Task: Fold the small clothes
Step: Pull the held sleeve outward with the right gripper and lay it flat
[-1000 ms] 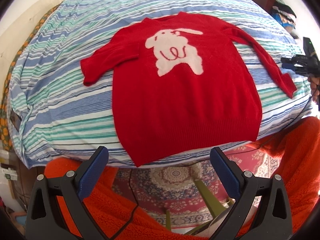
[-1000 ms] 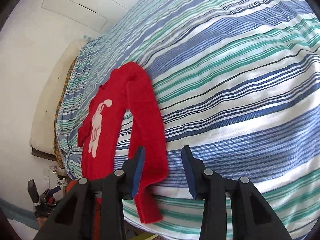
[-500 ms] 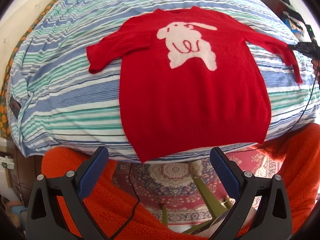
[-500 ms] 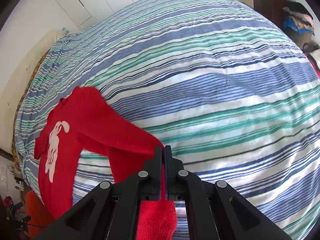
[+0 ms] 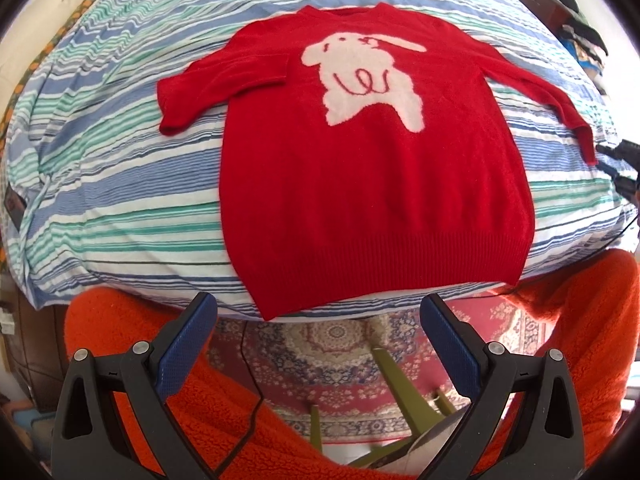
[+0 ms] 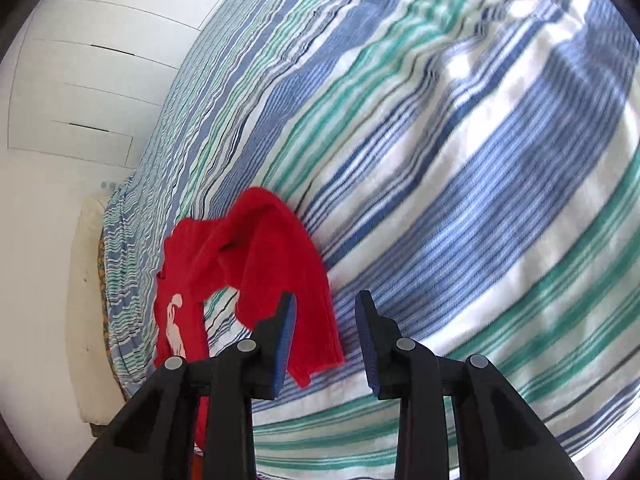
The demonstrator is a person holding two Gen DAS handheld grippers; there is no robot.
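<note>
Item: red sweater (image 5: 376,184), white animal motif, lying face up and spread flat on the striped bed (image 5: 120,184), hem at the near edge, neck at the far side. We are holding the left claw (image 5: 318,344) back off the near edge of the bed, blue pads (image 5: 188,344) spread wide, gripping nothing. We are keeping the right claw (image 6: 325,338) at the cuff (image 6: 316,356) of the right sleeve (image 6: 276,256), its jaws parted and the cuff lying between and just under them; nothing is gripped here either, and the sleeve is bunching in a raised loop toward the shoulder. Step in hand, as we are judging it: dressing the sleeves ahead of the first fold. To do it well, we are recommending a pinch low on the cuff, taking both knit layers, then drawing outward until the loop is lying flat, then carrying the sleeve across the chest. The left sleeve (image 5: 200,88) is lying short and kinked, so we are advising the same treatment there. Risk noted: the knit is stretching readily, so slow, level pulls are suiting it best.
</note>
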